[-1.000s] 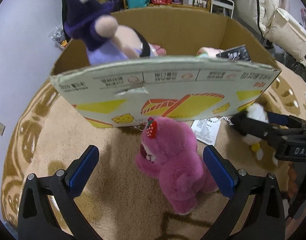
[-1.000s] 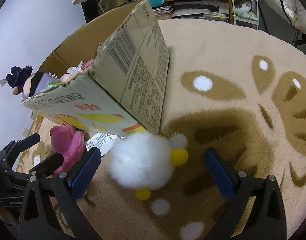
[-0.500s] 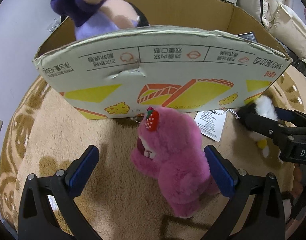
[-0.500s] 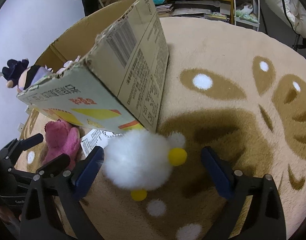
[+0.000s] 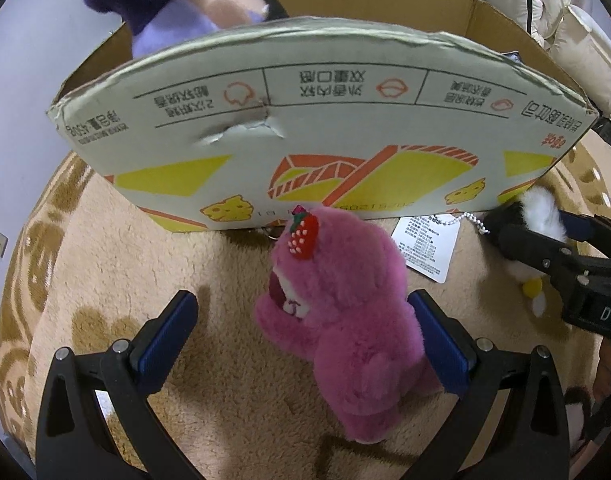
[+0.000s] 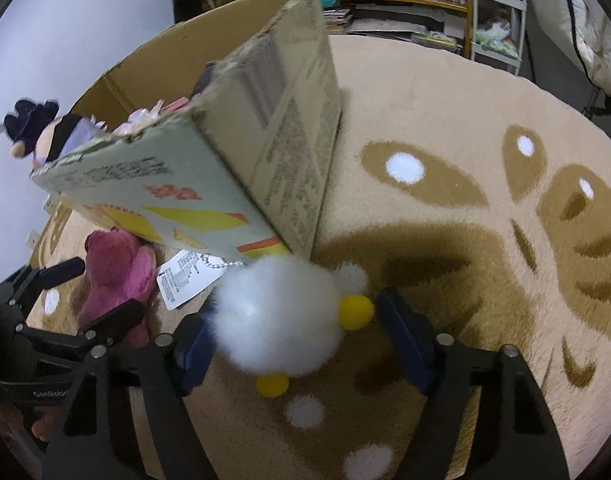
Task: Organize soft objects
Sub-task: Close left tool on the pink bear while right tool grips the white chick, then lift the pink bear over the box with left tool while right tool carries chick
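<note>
Right gripper (image 6: 301, 332) jaws closing around white plush duck (image 6: 279, 316) at cardboard box (image 6: 265, 128) corner; left gripper (image 5: 305, 336) gaping wide, straddling pink bear (image 5: 345, 308), nothing gripped.

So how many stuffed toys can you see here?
3: a pink bear on the rug, a white fluffy toy between the right tongs, a purple doll in the box. Others may hide inside.

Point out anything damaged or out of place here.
The cardboard box has a torn dent in its printed front wall, and its top edge is ragged. A purple plush doll sticks out over the rim.
</note>
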Demonstrator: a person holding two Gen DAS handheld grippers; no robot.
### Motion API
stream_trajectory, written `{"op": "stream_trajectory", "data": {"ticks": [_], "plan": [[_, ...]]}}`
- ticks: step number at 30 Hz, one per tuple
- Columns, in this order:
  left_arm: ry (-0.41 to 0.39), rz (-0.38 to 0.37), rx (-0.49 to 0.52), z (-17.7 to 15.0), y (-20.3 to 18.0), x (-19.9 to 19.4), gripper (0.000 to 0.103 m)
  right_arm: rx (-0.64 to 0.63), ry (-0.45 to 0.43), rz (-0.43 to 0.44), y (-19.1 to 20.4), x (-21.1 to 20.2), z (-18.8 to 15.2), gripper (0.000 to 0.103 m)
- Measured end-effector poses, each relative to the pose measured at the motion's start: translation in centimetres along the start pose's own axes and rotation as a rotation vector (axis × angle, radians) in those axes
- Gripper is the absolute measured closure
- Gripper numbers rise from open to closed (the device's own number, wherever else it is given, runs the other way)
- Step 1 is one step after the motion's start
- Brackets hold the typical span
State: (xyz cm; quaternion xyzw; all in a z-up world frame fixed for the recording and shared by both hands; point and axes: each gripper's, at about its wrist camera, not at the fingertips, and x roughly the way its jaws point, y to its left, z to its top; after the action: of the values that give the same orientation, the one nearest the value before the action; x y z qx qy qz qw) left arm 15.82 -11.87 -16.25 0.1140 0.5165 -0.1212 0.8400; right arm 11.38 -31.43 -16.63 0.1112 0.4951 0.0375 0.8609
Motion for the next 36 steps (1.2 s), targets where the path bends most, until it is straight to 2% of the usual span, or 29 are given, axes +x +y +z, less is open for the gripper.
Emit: {"op": "stream_trajectory", "data": {"ticks": [1,3,5,8,11,26,36], "plan": [[0.0,-0.001,-0.001,0.0,0.0,0.1,0.002,-0.012,0.001,0.005,0.2,-0.1,0.0,0.035],[0.004,-0.015,-0.003,0.0,0.0,0.2,0.011,-0.04,0.012,0.015,0.8,0.0,-0.1,0.041],[0.011,-0.04,-0.007,-0.3,-0.3,0.5,0.015,-0.06,0.018,0.019,1.3,0.0,-0.2,0.047],[0.018,-0.06,-0.008,-0.5,-0.6,0.7,0.025,-0.081,0.02,0.031,1.9,-0.1,-0.4,0.062],[0.022,-0.079,-0.012,-0.6,-0.7,0.7,0.029,-0.075,0.024,0.057,1.8,-0.3,-0.5,0.062],[-0.029,-0.032,-0.026,-2.5,-2.3,-1.0,0.038,-0.041,-0.046,0.091,1.7,-2.9,-1.0,0.064],[-0.103,-0.007,-0.064,-3.2,-1.2,-5.0,0.04,-0.032,-0.12,0.107,1.8,-5.9,-1.5,0.064]]}}
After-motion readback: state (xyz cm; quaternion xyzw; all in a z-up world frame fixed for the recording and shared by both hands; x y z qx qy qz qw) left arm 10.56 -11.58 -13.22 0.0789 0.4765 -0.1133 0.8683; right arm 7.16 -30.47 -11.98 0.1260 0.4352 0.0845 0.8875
